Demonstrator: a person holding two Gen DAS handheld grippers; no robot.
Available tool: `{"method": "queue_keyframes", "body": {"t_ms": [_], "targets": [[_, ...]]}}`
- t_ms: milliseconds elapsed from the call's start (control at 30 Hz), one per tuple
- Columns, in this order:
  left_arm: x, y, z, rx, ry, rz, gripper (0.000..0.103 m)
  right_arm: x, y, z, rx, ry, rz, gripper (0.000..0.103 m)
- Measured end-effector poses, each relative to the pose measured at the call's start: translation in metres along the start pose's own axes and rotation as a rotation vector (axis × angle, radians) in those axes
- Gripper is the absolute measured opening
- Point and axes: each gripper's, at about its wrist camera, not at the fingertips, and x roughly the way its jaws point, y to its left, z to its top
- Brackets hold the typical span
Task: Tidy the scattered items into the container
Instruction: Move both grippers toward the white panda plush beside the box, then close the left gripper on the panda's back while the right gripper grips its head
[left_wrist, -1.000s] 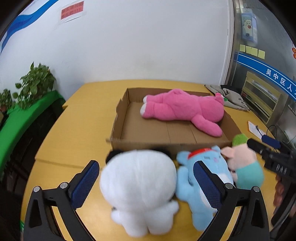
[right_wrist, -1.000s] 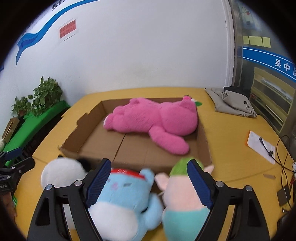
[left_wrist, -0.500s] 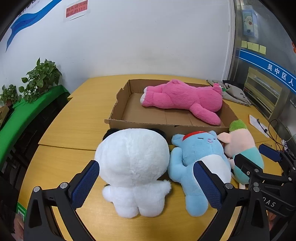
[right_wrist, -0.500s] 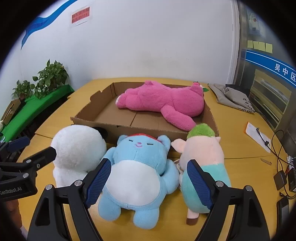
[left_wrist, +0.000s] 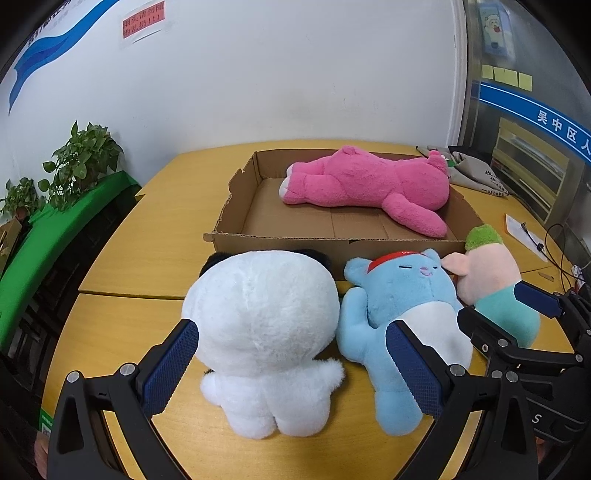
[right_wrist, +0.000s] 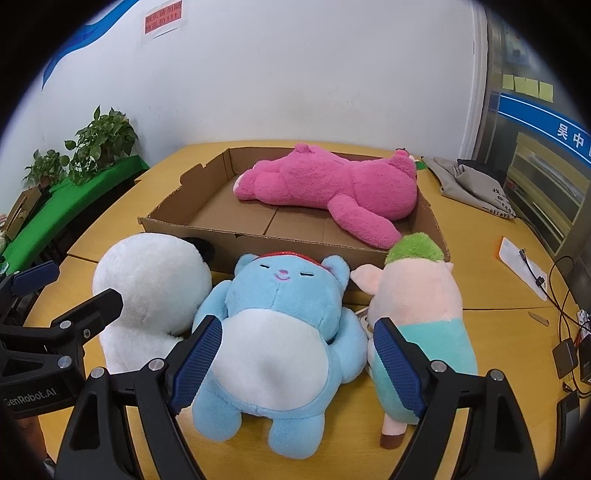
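Observation:
A shallow cardboard box lies on the yellow table with a pink plush lying in it. In front of the box lie a white plush, a blue plush and a pink-and-teal plush with green hair. My left gripper is open, its fingers either side of the white plush. My right gripper is open, its fingers either side of the blue plush.
Potted plants stand on a green ledge at the left. A grey cloth bag lies at the back right of the table. Paper, cables and small devices lie at the right edge.
Both grippers have drawn back and up from the box. The three plush toys in front of the box now show in full, between and beside the open fingers.

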Motion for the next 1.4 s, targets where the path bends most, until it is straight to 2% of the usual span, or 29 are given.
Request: {"method": "queue_keyframes", "body": {"t_ms": [500, 833, 967, 1233, 1400], "targets": [[0.005, 0.01, -0.005, -0.013, 0.016, 0.014, 0.103, 0.006, 0.008, -0.003, -0.013, 0.026, 0.002, 0.084], [0.012, 0.042, -0.011, -0.041, 0.047, 0.001, 0.103, 0.011, 0.02, -0.001, -0.038, 0.038, 0.007, 0.084], [0.024, 0.068, -0.016, -0.096, 0.09, -0.037, 0.103, 0.015, 0.026, -0.001, -0.044, 0.051, 0.018, 0.084], [0.043, 0.092, -0.024, -0.166, 0.108, -0.13, 0.103, 0.025, 0.046, 0.0, -0.079, 0.073, 0.038, 0.084], [0.054, 0.097, -0.02, -0.158, 0.107, -0.161, 0.103, 0.033, 0.059, 0.001, -0.107, 0.094, 0.05, 0.084]]}}
